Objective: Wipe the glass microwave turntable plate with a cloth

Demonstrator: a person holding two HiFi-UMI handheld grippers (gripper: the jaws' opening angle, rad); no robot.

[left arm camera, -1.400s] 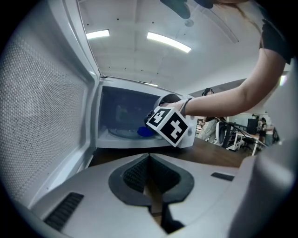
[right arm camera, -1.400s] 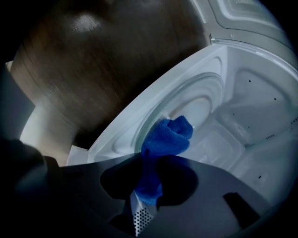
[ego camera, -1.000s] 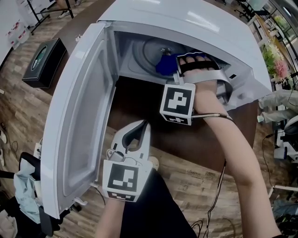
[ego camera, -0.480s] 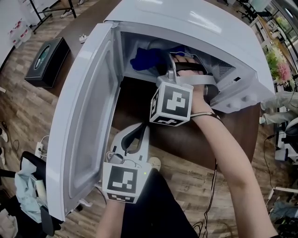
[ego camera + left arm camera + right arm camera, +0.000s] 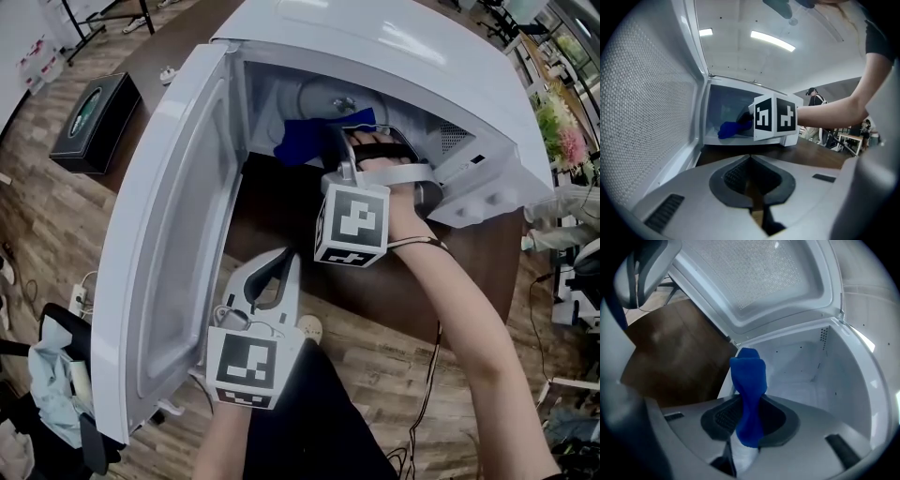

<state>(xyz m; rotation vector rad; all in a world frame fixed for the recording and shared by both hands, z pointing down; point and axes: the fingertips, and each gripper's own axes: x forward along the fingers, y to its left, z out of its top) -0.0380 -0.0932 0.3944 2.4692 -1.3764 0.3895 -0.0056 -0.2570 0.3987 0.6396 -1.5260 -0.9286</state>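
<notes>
- Gripping the blue cloth (image 5: 748, 376), the right tool (image 5: 749, 427) is reaching into the microwave (image 5: 375, 47).
- It should be pressing flat on the glass plate (image 5: 311, 98).
- The left tool (image 5: 751, 161) is sitting shut, empty.

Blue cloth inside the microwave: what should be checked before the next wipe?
1. Grip on blue cloth by right gripper: ok, jaws shut on it.
2. Access past microwave door: ok, swung open.
3. Position of left gripper: ok, shut, empty, outside the cavity.
4. Contact between cloth and turntable plate: cannot tell.
</notes>
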